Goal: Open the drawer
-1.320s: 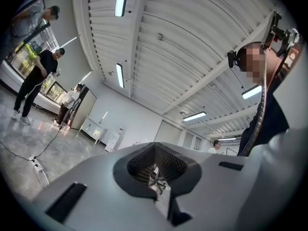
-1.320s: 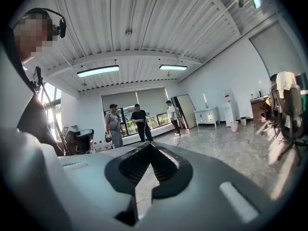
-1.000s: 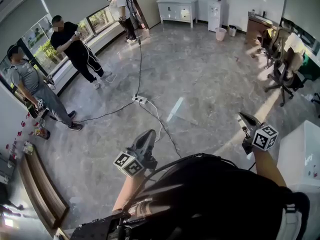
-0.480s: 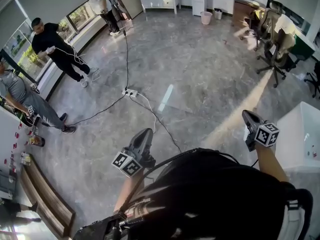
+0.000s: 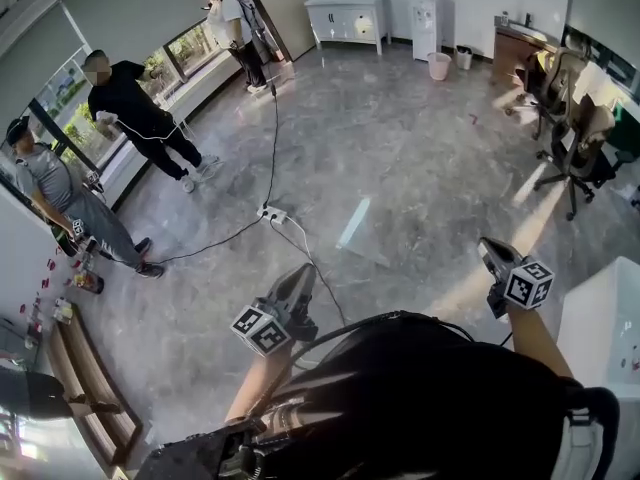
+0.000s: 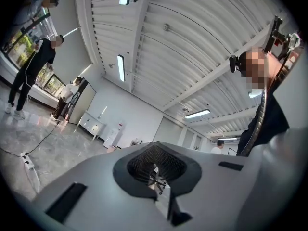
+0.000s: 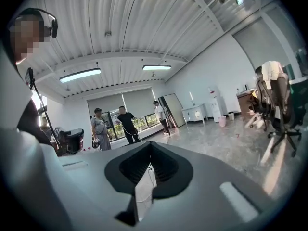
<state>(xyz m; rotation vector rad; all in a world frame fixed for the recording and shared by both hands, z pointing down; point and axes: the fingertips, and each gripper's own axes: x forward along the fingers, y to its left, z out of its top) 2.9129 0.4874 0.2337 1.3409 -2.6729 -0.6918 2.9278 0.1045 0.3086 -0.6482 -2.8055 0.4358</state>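
Desk: Where's the drawer?

Me: I can't pick one out. The head view gives me open floor (image 5: 420, 168) ahead, a white cabinet (image 5: 350, 18) far off at the top centre of the frame, and a white unit (image 5: 610, 308) at the right edge, close by. I can't tell whether either one has a drawer.

Desk: And your fingers?

Me: The left fingers (image 6: 139, 165) are clenched on nothing and the right fingers (image 7: 130, 170) are the same, with both pairs held out over the floor.

Desk: How will you take hold of it?

Me: I'd expect a stiff front on runners, light until it binds. I'd release one pair, grip the handle or top lip at its middle, and pull straight out — an off-centre tug would likely skew it.
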